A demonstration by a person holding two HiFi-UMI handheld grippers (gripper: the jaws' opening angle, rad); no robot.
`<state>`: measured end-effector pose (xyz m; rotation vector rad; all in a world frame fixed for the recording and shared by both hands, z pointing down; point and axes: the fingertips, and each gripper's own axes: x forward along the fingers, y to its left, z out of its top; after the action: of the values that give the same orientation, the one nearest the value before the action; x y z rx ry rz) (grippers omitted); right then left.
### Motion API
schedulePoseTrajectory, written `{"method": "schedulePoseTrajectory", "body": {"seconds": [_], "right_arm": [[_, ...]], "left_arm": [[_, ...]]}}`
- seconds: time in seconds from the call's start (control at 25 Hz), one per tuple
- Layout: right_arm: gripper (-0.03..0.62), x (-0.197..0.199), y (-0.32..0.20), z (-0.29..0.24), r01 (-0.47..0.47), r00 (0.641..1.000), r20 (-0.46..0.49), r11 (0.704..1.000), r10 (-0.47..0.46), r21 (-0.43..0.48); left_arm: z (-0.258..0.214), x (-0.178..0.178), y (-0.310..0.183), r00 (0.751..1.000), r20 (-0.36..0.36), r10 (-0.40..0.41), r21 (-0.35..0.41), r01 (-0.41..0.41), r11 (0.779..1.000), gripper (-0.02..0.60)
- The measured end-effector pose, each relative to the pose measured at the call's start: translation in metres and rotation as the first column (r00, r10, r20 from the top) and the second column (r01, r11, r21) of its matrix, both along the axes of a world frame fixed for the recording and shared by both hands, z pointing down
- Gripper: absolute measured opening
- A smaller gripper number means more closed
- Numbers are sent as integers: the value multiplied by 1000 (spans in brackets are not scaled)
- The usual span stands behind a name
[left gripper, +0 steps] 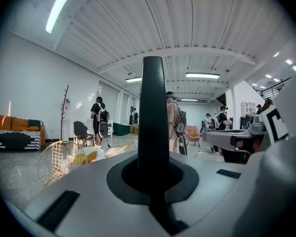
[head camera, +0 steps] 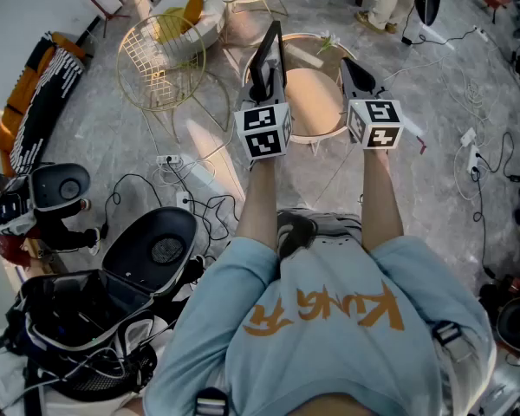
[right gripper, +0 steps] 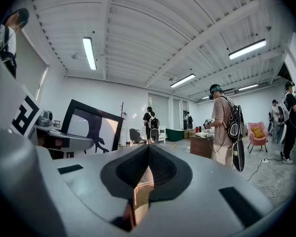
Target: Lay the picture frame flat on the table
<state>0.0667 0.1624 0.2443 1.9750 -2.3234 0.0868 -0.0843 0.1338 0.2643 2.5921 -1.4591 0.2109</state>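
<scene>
The picture frame [right gripper: 91, 127] is black with a white picture of a dark branching shape. It stands upright in my left gripper [head camera: 262, 89], whose jaws are shut on its lower edge. From above the frame [head camera: 273, 50] shows edge-on, over the left rim of the round wooden table [head camera: 316, 133]. In the left gripper view its edge [left gripper: 153, 107] rises as a dark bar straight out of my left gripper [left gripper: 153, 174]. My right gripper [head camera: 354, 72] is held beside it over the table, shut with nothing in it; its fingertips [right gripper: 148, 149] meet.
Gold wire baskets [head camera: 160, 59] stand left of the table. Cables and a power strip [head camera: 169, 160] lie on the floor. Black cases and bags [head camera: 113, 302] fill the lower left. A person with a backpack [right gripper: 224, 127] and others stand farther off in the room.
</scene>
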Motion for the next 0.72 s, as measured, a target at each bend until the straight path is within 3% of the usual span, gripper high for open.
{"method": "schedulePoseTrajectory", "body": {"seconds": [0.72], "right_arm": [[-2, 24, -8, -7, -53, 998, 35, 998, 52, 23]], "left_arm": [[-4, 6, -12, 1000, -11, 2, -4, -2, 1000, 26]]}}
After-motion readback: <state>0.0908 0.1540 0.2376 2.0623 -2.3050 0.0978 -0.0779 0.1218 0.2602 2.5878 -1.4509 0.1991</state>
